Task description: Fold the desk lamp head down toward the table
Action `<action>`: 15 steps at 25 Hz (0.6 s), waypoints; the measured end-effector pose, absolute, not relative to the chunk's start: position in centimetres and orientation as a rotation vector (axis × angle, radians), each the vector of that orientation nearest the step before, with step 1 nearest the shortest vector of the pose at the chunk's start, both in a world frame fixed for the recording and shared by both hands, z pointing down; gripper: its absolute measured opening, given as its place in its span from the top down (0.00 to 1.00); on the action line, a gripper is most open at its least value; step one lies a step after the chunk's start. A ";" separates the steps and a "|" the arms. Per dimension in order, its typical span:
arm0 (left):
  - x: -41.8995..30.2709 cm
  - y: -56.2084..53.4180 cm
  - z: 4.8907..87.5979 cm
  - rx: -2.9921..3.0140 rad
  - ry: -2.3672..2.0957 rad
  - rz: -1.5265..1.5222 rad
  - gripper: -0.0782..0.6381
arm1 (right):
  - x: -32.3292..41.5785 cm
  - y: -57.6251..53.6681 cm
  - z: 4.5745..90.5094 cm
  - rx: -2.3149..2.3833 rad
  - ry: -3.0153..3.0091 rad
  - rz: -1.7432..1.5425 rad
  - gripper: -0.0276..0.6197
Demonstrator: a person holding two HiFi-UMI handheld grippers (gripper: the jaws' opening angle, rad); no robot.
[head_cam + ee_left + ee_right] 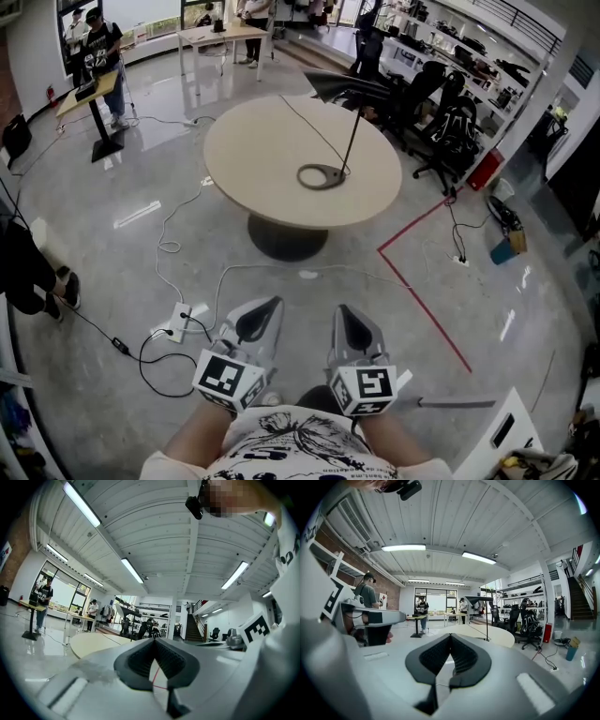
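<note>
Step in hand: approach. The fold itself is not yet begun. The left hand-held gripper (268, 309) and the right hand-held gripper (345, 315) are side by side, close to the person's body, both pointing forward. Each is clenched: in its own view the jaw tips meet with nothing between them. The desk lamp (347, 155) stands well ahead of both hand-held grippers, on the round tabletop (253, 155), with open floor (309, 272) between. Its ring base (322, 175) lies flat on the tabletop, the thin stem (353, 127) rises from it, and the lamp head (334, 86) sits raised at the top, beyond the base as seen from the hand-held grippers. Neither hand-held gripper is near any part of the lamp. Next move, as judged: carry both hand-held grippers forward to the tabletop, part the jaws of one, and take the lamp head or upper stem. The other may need to steady the ring base, which looks light and could lift or slide as the head is pressed down.
</note>
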State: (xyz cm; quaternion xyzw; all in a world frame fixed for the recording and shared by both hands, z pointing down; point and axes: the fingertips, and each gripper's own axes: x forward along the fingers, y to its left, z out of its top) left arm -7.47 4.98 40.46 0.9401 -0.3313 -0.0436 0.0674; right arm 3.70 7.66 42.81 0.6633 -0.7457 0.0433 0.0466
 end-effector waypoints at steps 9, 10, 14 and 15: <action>-6.8 2.9 41.4 2.788 -1.006 -0.104 0.88 | 4.6 6.0 43.0 1.998 -2.277 0.151 0.95; -6.5 2.6 41.7 2.783 -1.007 -0.093 0.88 | 4.9 5.6 43.2 1.994 -2.279 0.161 0.94; -5.5 0.2 42.3 2.761 -1.026 -0.055 0.88 | 6.0 3.0 43.9 1.973 -2.295 0.203 0.94; -5.3 -0.5 42.2 2.759 -1.032 -0.050 0.88 | 6.2 2.1 44.0 1.969 -2.301 0.210 0.94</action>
